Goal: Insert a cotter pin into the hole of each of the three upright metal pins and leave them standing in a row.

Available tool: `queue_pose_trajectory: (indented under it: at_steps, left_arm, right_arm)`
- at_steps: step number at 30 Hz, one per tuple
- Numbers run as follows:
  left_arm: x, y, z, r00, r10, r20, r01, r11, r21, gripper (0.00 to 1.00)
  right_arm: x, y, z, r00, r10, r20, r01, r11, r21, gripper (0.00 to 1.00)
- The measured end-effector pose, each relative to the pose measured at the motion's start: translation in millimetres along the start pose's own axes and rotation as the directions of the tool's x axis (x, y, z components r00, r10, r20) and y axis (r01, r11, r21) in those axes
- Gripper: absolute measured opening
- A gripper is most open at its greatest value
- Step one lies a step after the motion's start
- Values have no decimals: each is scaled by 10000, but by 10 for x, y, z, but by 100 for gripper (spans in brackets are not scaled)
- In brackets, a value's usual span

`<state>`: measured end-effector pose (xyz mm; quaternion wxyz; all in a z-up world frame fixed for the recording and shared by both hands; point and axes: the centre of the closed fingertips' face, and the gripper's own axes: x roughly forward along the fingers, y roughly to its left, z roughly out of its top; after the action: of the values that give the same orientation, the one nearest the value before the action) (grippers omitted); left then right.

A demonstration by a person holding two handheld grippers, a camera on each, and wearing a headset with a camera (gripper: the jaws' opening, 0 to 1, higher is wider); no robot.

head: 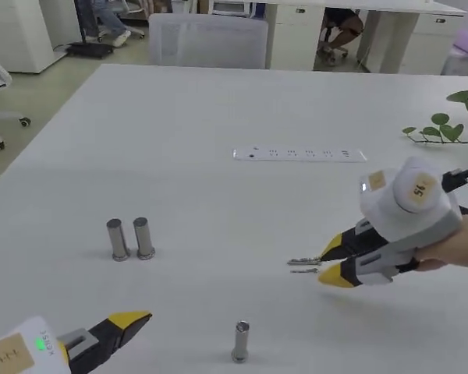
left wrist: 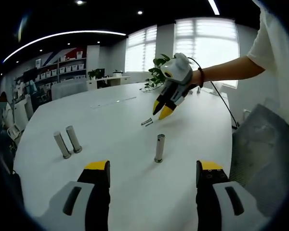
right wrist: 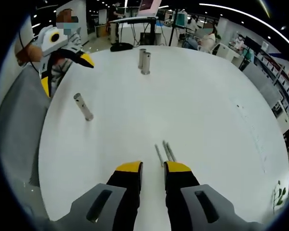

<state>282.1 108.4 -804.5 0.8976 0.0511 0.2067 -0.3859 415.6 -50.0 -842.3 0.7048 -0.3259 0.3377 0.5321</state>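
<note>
— Where do the upright pins stand?

— A pair of metal pins (head: 131,238) stands touching or nearly so, toward the left side of the bench (head: 218,109), about midway back. The third metal pin (head: 241,341) stands alone, well apart from them, close to the near edge. All three are upright, but they are not in one row.

— And the cotter pins?

— The cotter pins (head: 303,266) lie flat on the bench toward its right side. I can make out two thin pieces, side by side.

— The right gripper?

— The right gripper (head: 328,263) points at them, tips just short of them. In its own view the jaws stand narrowly apart with nothing between them, and the pins lie just ahead.

— The left gripper?

— The left gripper (left wrist: 154,167) sits low at the near left corner. Its jaws are spread wide and hold nothing, and the lone pin stands ahead of the gap.

— Anything else on the bench?

— A white power strip (head: 300,154) lies further back, and a plant (head: 451,125) leans in at the right edge.
</note>
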Motion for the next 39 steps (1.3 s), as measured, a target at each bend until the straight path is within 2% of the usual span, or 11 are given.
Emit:
queue_pose_trajectory:
  at_steps: [6, 20, 26, 36, 39]
  left_arm:
    - [-40, 13, 4, 9999, 110, 7, -110, 9999, -70, 71]
    - [-92, 56, -20, 9995, 304, -81, -305, 9995, -113, 68]
    - [-93, 55, -39, 9994, 299, -160, -301, 9995, -85, 67]
    - [-96, 34, -29, 9997, 196, -120, -197, 9998, -70, 67]
    - [-93, 26, -26, 9998, 184, -121, -185, 9998, -49, 67]
  right_arm:
    - [76, -71, -2, 9994, 175, -292, -188, 9989, -419, 17]
    - [206, -30, -36, 9925, 703, -999, -819, 9897, -1174, 13]
    - [233, -27, -50, 9887, 889, -1207, -1038, 9870, -1229, 12]
    - [248, -15, -77, 9750, 1224, -1857, -1511, 9771, -1495, 10]
    - [255, -22, -77, 9703, 1181, -2110, -1549, 9737, -1671, 9]
